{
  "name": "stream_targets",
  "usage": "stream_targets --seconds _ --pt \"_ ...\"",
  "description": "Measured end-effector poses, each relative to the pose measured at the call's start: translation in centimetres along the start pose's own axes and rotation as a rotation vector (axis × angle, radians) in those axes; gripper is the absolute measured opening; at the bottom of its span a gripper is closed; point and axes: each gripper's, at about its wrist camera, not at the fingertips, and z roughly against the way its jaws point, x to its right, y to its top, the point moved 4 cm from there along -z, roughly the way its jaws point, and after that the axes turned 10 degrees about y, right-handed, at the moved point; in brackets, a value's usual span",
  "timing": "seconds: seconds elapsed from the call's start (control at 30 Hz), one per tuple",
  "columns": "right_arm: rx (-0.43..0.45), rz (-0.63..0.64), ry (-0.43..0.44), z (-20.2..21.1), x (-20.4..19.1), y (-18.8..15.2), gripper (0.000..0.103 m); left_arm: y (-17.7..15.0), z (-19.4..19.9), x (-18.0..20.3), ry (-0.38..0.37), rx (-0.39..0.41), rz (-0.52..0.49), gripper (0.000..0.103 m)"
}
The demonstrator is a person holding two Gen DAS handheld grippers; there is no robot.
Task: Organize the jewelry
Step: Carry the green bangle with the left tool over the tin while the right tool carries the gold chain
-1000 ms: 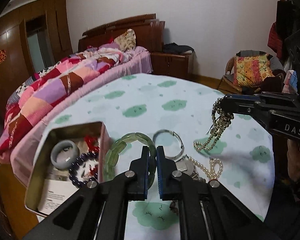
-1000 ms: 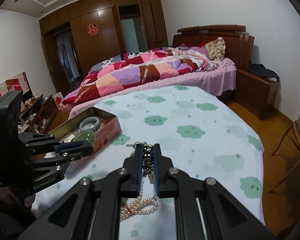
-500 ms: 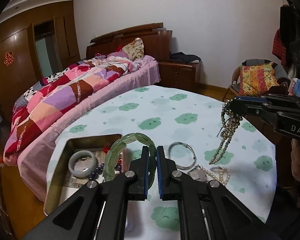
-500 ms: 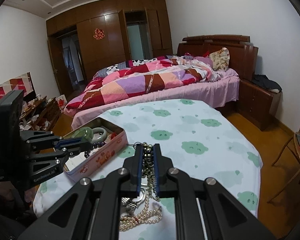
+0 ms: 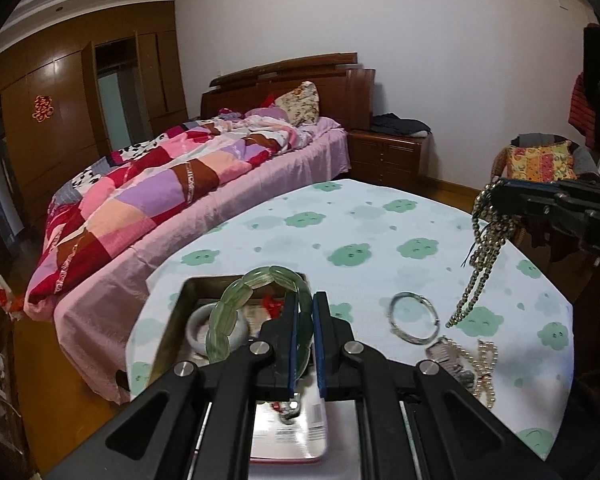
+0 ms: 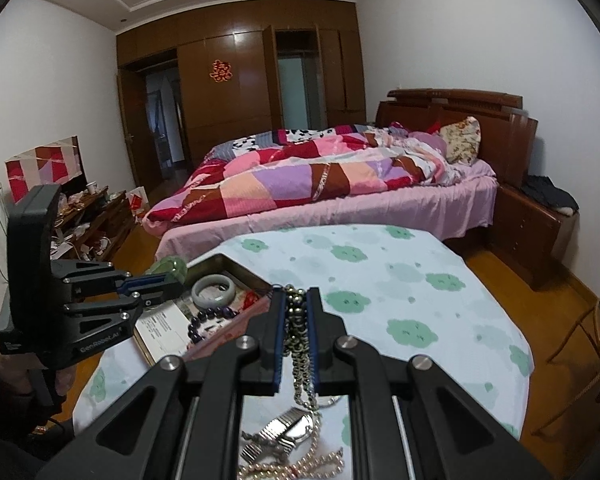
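Note:
My left gripper (image 5: 306, 300) is shut on a green jade bracelet (image 5: 236, 300) and holds it in the air above the open metal tin (image 5: 180, 312). In the tin lie a pale bangle (image 6: 214, 290) and a dark bead bracelet (image 6: 208, 318). To the right, my right gripper (image 6: 296, 292) is shut on a dull-gold bead necklace (image 5: 480, 264), which hangs free above the table. Under it on the cloth lie a silver bangle (image 5: 414, 318), a metal watch (image 6: 288, 430) and a pearl strand (image 5: 486, 364).
The table (image 6: 420, 264) wears a white cloth with green clouds, and the tin stands at its left edge. A bed with a patchwork quilt (image 6: 320, 184) runs close behind. A nightstand (image 5: 388, 152) and a chair with a bright cushion (image 5: 540, 162) stand to the right.
Both grippers have risen. The left one carried the green bracelet leftward from the cloth to above the tin. The right one lifted the bead necklace higher off the table.

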Motion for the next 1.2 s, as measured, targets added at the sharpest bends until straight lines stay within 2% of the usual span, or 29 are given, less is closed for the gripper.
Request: stream_targets --seconds 0.4,0.73,1.2 --pt "0.03 0.073 0.069 -2.3 -3.2 3.0 0.012 -0.1 -0.7 -5.1 0.085 -0.013 0.077 0.006" --pt "0.025 0.133 0.133 -4.8 -6.4 4.6 0.012 -1.4 -2.0 -7.1 0.09 -0.054 0.115 0.006" --pt "-0.037 0.17 0.22 -8.2 -10.4 3.6 0.012 -2.2 -3.2 -8.5 0.082 -0.087 0.154 0.006"
